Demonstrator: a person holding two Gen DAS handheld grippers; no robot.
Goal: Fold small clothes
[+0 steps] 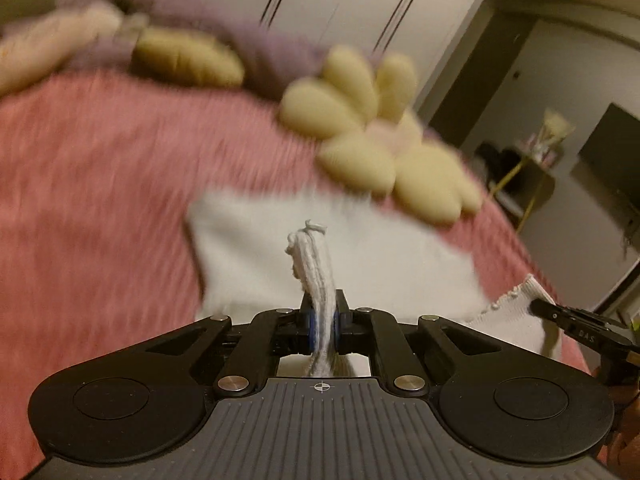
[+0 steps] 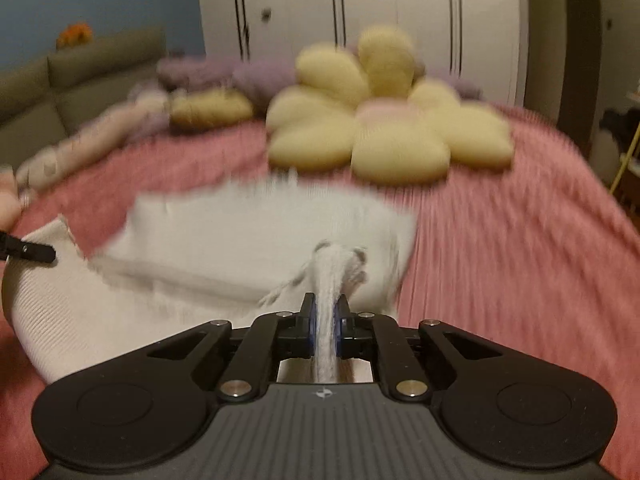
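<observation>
Grippers left [image 1: 323, 320], right [image 2: 325, 326] each clamp white garment [image 2: 248, 232]; flower cushion [image 2: 384, 120] just beyond on pink bedspread [image 2: 520, 240]

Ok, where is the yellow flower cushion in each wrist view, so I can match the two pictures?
Left wrist view: the flower cushion sits upper right of centre, on the pink bedspread, just beyond the white garment.
Right wrist view: the flower cushion sits upper centre, beyond the white garment.
Shared landmark: the white wardrobe doors behind the bed.
</observation>
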